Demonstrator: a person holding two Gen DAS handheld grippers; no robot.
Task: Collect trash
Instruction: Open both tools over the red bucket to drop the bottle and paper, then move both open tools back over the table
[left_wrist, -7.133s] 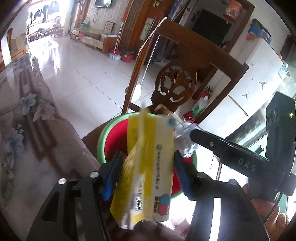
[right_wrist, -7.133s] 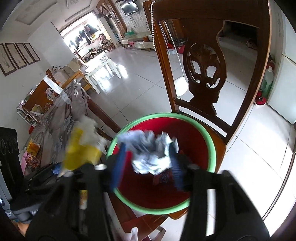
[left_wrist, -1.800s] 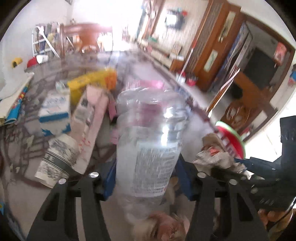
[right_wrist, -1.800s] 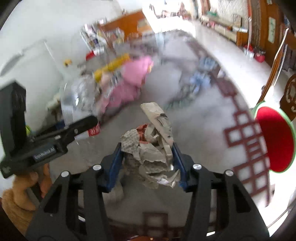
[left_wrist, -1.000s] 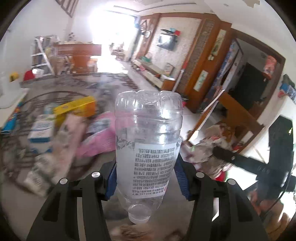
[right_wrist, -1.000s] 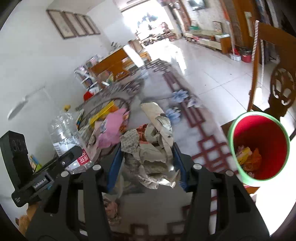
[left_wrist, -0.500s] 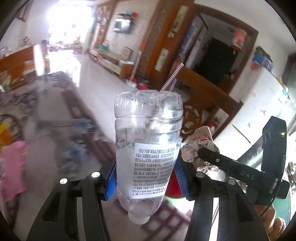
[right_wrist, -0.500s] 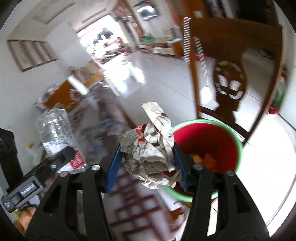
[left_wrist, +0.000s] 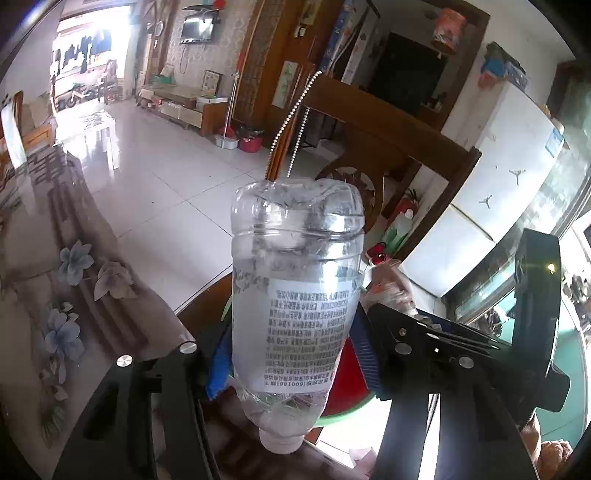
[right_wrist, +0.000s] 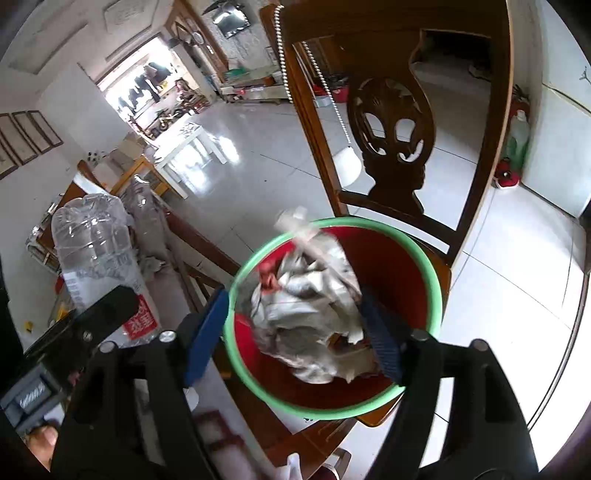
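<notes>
Red bin (right_wrist: 399, 273) on chair, half hidden behind blurred paper wad (right_wrist: 310, 306).

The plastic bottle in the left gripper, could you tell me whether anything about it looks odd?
Yes. The plastic bottle is held upside down by the left gripper, cap toward the camera. Its upturned base looks crumpled, and the red basket stands on a wooden chair.

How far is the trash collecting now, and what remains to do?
Partly done. The crumpled newspaper ball, blurred, is over the green-rimmed red bin on the wooden chair, between the right gripper's spread fingers, apparently released. The left gripper grips the clear plastic bottle, not yet dropped in.
</notes>
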